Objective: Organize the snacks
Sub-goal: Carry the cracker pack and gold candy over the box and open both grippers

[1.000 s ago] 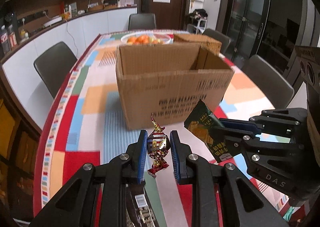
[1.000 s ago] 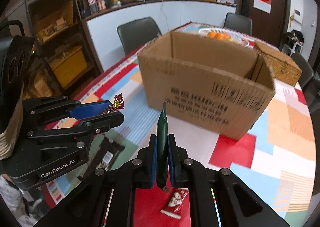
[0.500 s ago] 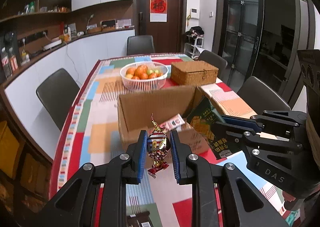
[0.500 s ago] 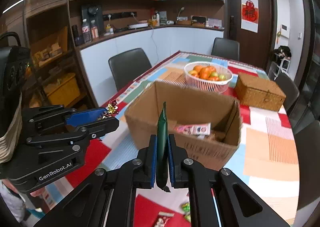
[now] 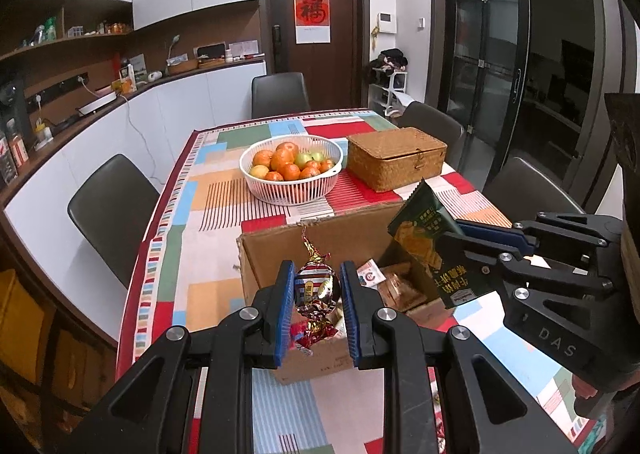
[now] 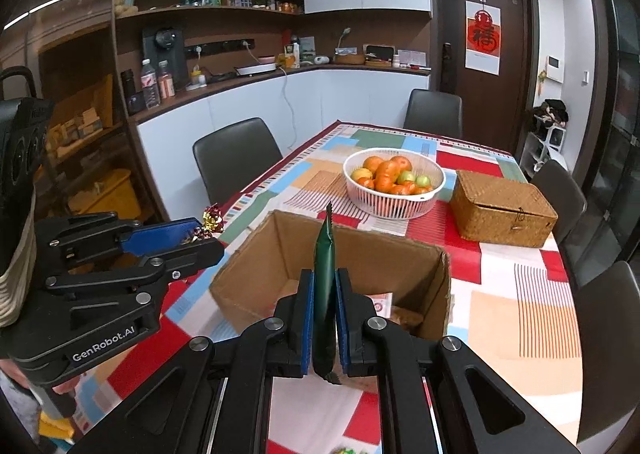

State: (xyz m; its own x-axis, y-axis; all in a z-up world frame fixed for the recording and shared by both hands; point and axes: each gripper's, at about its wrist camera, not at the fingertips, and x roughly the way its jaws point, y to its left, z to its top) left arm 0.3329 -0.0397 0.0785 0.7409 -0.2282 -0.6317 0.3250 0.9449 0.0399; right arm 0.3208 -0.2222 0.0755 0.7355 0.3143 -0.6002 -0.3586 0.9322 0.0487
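1. Jaws on the left gripper (image 5: 316, 290) are pinched on a foil-wrapped candy (image 5: 316, 288); jaws on the right gripper (image 6: 325, 320) are narrow, clamped flat on a green snack packet (image 6: 325, 282) held edge-up.
2. Change vs a second ago: both wrist views then faced the near wall of the cardboard box (image 5: 336, 242) from low down. Now both look down over its rim and the inside shows. So I've lifted both loads up and over the box.
3. My read for the task: transport is mostly done and release is next. Candy hangs over the near-left part of the opening, packet over the right side.
4. Box already holds snacks: a white-and-red packet (image 5: 370, 276) and brown packs (image 5: 402, 286) on its floor.
5. Candy: shiny striped foil, twisted gold top, red crinkled tail below the jaws. Packet: dark green, serrated top edge, printed face, thin and floppy, so it may flutter when dropped.
6. Beyond the box on the worktop (image 5: 208, 190): white fruit basket (image 5: 292, 190) and wicker box (image 5: 396, 158), both well apart from the drop zone.
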